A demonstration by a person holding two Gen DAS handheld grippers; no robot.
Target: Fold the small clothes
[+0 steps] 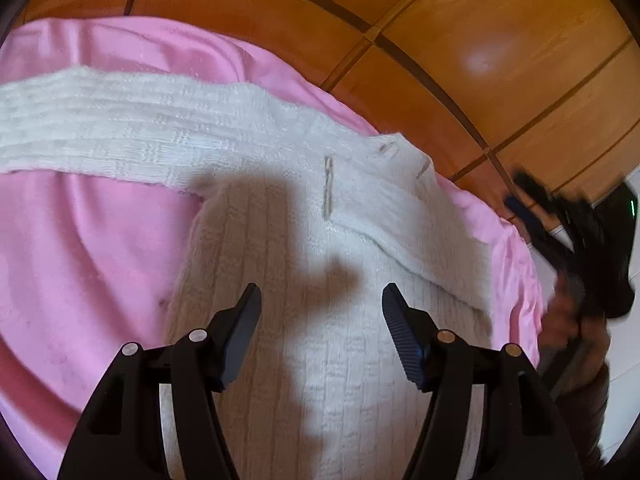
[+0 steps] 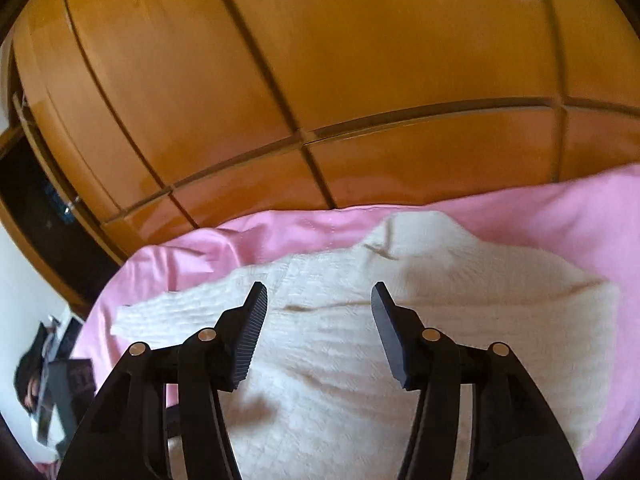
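**White knit sweater spread on a pink sheet, both claws released above it**

A glossy orange-brown wooden wardrobe (image 2: 320,60) fills the upper half of the right wrist view and the upper right of the left wrist view (image 1: 460,40), its panels split by dark grooves.

Below it lies a pink bedsheet (image 1: 80,260), wrinkled, reaching from the left edge of the left wrist view to the lower right; in the right wrist view it runs as a band across the middle of the frame (image 2: 580,216).

The white knit sweater (image 1: 320,260) rests on that sheet. In the left wrist view its body takes up the lower centre, and one sleeve (image 1: 120,128) stretches flat toward the left edge of the frame. A second sleeve (image 1: 400,208) is folded diagonally across the upper right of the body. A dark shadow falls over the middle of the knit. In the right wrist view the sweater (image 2: 340,340) fills the lower centre, blurred.

The left claw (image 1: 322,300) hangs over the sweater body with its fingers spread wide, nothing between them. The right claw (image 2: 319,300) is likewise released above the knit, holding nothing. In the left wrist view the right claw (image 1: 532,196) appears as a dark blur at the right edge, beyond the sheet's edge.
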